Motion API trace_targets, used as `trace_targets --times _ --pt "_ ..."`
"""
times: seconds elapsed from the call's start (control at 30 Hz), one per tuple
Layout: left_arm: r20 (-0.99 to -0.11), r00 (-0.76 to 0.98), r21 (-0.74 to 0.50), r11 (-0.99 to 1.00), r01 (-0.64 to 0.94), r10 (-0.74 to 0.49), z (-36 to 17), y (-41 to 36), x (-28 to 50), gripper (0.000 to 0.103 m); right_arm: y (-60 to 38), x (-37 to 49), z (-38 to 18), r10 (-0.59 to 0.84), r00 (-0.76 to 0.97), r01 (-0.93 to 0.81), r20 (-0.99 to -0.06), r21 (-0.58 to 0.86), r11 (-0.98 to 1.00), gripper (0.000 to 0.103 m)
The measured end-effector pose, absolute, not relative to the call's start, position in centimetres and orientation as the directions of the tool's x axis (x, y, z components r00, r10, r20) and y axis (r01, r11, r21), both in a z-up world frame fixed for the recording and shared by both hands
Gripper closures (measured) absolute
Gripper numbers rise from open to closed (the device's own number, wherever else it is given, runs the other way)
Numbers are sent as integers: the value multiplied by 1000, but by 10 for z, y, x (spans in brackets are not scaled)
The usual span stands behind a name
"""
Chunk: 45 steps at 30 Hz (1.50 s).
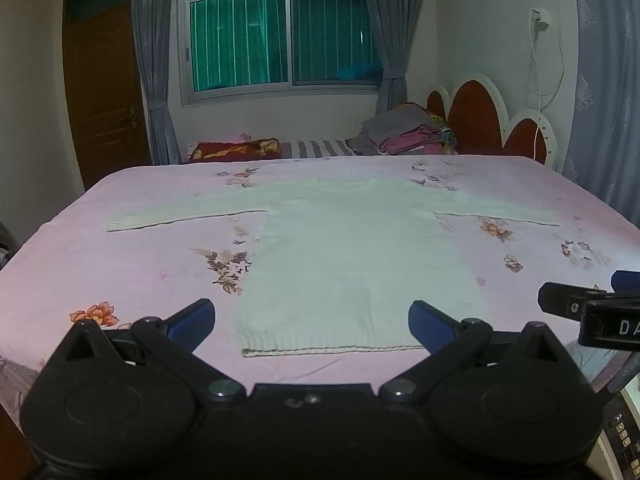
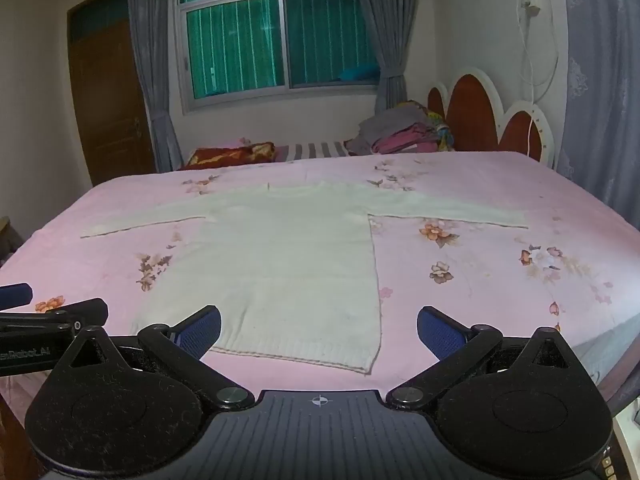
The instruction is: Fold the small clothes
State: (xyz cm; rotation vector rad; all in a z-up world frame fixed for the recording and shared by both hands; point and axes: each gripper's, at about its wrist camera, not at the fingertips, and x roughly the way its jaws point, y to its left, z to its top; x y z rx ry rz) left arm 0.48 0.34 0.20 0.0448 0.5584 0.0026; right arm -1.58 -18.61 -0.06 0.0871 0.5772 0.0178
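Note:
A small white knit sweater (image 1: 352, 256) lies flat on the pink flowered bed (image 1: 120, 264), both sleeves spread out, hem toward me. It also shows in the right wrist view (image 2: 280, 256). My left gripper (image 1: 312, 320) is open and empty, hovering over the hem near the bed's front edge. My right gripper (image 2: 320, 330) is open and empty, over the hem's right corner. Each gripper shows at the edge of the other's view.
A pile of folded clothes (image 1: 404, 134) sits at the far end by the headboard (image 1: 480, 120). A red patterned pillow (image 1: 236, 149) lies at the far left. A window with curtains and a wooden door (image 1: 104, 92) stand behind.

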Motion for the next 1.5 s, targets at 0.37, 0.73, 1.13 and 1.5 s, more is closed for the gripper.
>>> trace_targets --times 0.37,0.73,1.13,1.5 --pt "-529 849 42 999 8 16 1 2 -1 0 -187 -17 3 42 838 3 -544 82 997 0" --pt "-530 848 43 999 21 5 5 -1 -2 0 -193 -20 4 34 837 14 -546 84 996 0" --pt "-533 846 46 999 16 11 3 0 0 0 -194 -21 5 36 837 12 -547 84 996 0" --pt "-530 848 47 999 14 13 2 0 0 0 -192 -17 4 38 836 9 -548 83 997 0"
